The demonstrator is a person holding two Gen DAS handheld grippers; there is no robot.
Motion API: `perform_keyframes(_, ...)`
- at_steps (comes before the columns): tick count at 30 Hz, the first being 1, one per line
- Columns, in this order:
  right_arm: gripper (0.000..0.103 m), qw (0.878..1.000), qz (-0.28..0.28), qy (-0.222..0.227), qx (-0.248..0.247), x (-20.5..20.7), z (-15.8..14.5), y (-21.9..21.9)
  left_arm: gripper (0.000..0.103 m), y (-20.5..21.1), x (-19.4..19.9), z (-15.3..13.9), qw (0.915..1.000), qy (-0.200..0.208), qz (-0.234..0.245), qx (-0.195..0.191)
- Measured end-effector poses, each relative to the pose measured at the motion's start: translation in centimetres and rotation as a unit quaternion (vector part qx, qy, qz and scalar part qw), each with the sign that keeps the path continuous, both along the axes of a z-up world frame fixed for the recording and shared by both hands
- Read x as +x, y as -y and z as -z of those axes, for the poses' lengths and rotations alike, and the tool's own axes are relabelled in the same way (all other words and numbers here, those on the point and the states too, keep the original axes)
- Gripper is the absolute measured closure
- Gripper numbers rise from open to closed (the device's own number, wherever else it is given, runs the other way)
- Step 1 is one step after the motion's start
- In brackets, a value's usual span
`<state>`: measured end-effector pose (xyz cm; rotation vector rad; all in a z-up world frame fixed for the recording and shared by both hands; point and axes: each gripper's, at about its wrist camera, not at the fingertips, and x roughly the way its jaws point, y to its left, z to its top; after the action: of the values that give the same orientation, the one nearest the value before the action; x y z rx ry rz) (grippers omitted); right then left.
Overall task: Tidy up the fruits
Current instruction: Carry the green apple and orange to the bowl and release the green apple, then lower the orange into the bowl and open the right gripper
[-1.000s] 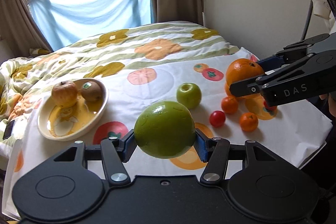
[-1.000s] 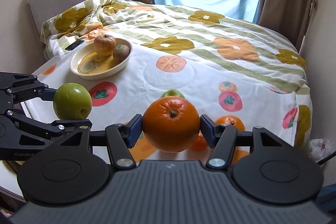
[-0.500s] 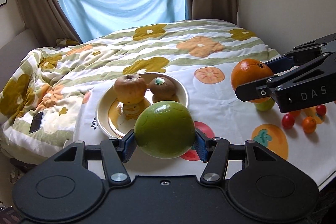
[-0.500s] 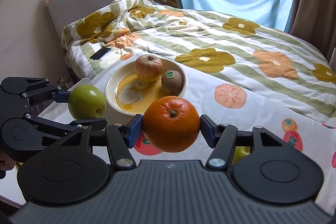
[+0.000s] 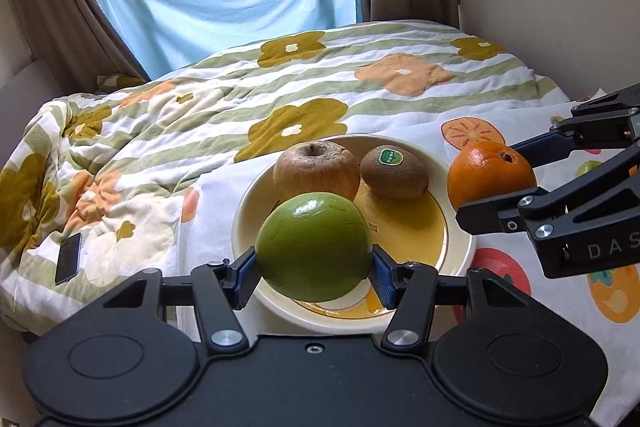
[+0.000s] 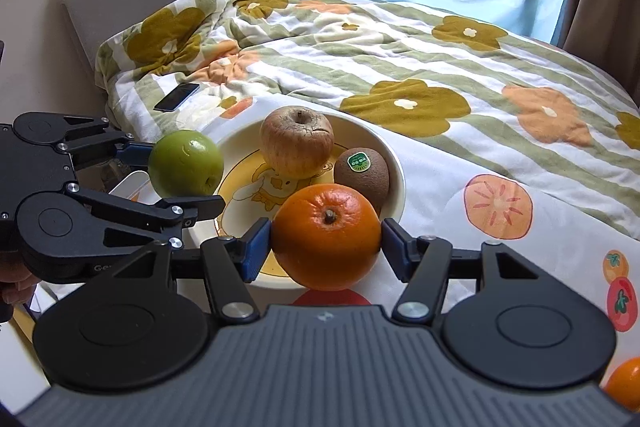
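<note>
Fruit is gripped by both tools. At lower centre of the left wrist view, the left gripper (image 5: 314, 269) is clamped on a glossy round green apple (image 5: 314, 245) above a cream round plate (image 5: 460, 247), in which a wrinkled reddish apple (image 5: 316, 171) and a fuzzy brown kiwi (image 5: 394, 173) lie. At right, a dimpled orange (image 5: 490, 179) is pinched in the right gripper (image 6: 326, 251).
</note>
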<state>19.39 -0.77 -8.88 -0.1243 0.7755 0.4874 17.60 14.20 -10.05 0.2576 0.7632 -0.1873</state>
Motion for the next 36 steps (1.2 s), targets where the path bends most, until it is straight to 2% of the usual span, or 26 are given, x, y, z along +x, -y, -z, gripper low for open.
perform_keyframes(6, 0.029, 1.000, 0.018, -0.009, -0.011, 1.3, 1.1, -1.0, 0.042, -0.5, 2.3, 1.6, 0.9997, -0.010, 0.017, 0.017)
perform_keyframes(14, 0.028, 0.999, 0.030, -0.015, -0.022, 2.1, 1.8, -1.2, 0.042, -0.2, 3.5, 3.8, 0.9974, -0.029, 0.038, 0.054)
perform_keyframes(20, 0.029, 0.999, 0.035, -0.020, -0.025, 2.4, 1.7, -1.2, 0.042, -0.6, 3.9, 4.0, 0.9975, -0.043, 0.035, 0.044)
perform_keyframes(21, 0.028, 0.999, 0.034, -0.020, -0.026, 2.5, 1.7, -1.2, 0.040, -0.5, 3.9, 3.8, 0.9976, -0.045, 0.034, 0.041)
perform_keyframes(22, 0.028, 0.999, 0.032, -0.020, -0.027, 2.5, 1.6, -1.3, 0.029, -0.6, 3.7, 3.6, 0.9978, -0.041, 0.033, 0.039)
perform_keyframes(23, 0.029, 0.999, 0.030, -0.019, -0.028, 2.5, 1.5, -1.3, 0.012, -0.6, 3.5, 3.2, 0.9983, -0.033, 0.030, 0.039)
perform_keyframes(25, 0.028, 0.999, 0.028, -0.018, -0.029, 2.6, 1.4, -1.4, 0.004, -0.7, 2.7, 2.5, 0.9989, -0.014, 0.029, 0.035)
perform_keyframes(36, 0.028, 0.999, -0.007, -0.031, -0.031, 3.3, 2.6, -2.3, 0.004, -0.8, 0.0, 1.9, 0.9993, -0.026, 0.008, 0.024)
